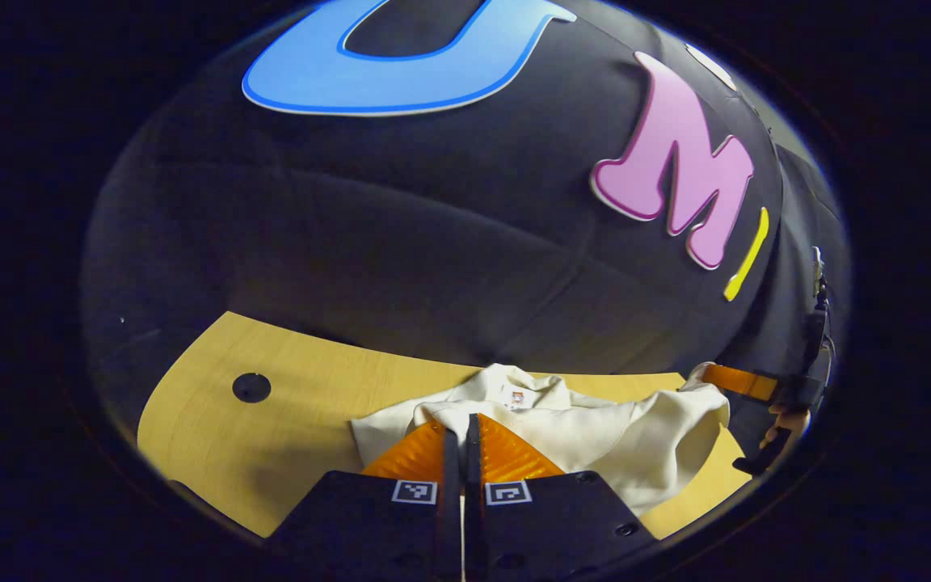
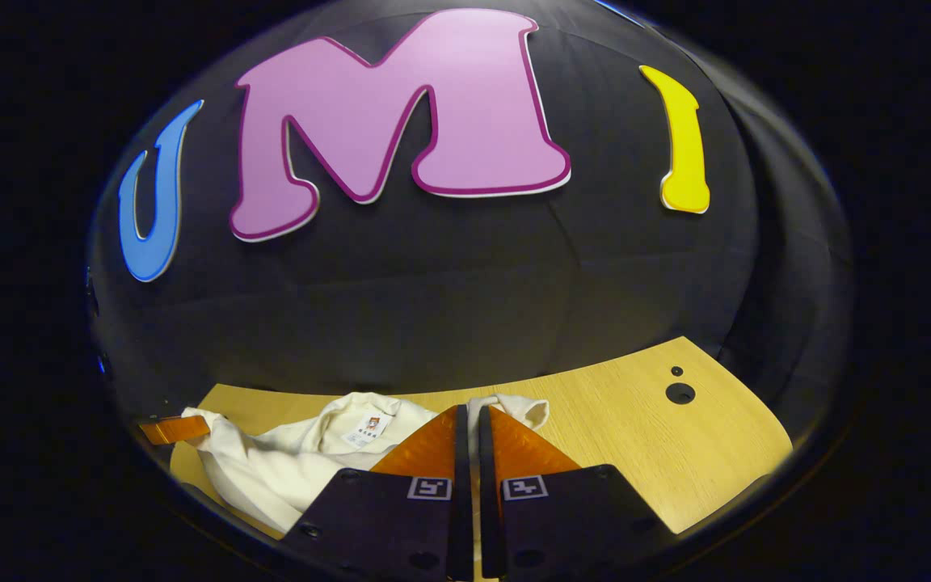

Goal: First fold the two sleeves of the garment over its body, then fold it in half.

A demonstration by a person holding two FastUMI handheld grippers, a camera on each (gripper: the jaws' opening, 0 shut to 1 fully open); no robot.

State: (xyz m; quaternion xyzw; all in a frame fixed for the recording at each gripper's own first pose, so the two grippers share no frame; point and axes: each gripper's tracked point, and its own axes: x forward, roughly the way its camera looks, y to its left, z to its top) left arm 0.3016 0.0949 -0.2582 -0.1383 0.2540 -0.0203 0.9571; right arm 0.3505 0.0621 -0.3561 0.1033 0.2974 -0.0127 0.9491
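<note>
We see the left gripper [image 1: 462, 424] with its fingers pressed together on a fold of the cream garment [image 1: 595, 436], which lies bunched on the wooden table [image 1: 271, 420] near its back edge by the booth wall. In the right gripper view, the right gripper [image 2: 467, 420] likewise pinches the garment's cloth between closed fingers, the collar label just beside it.

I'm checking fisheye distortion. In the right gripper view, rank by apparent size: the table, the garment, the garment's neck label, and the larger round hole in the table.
Largest to smallest:
1. table
2. garment
3. neck label and hole: look alike, so unranked.
</note>
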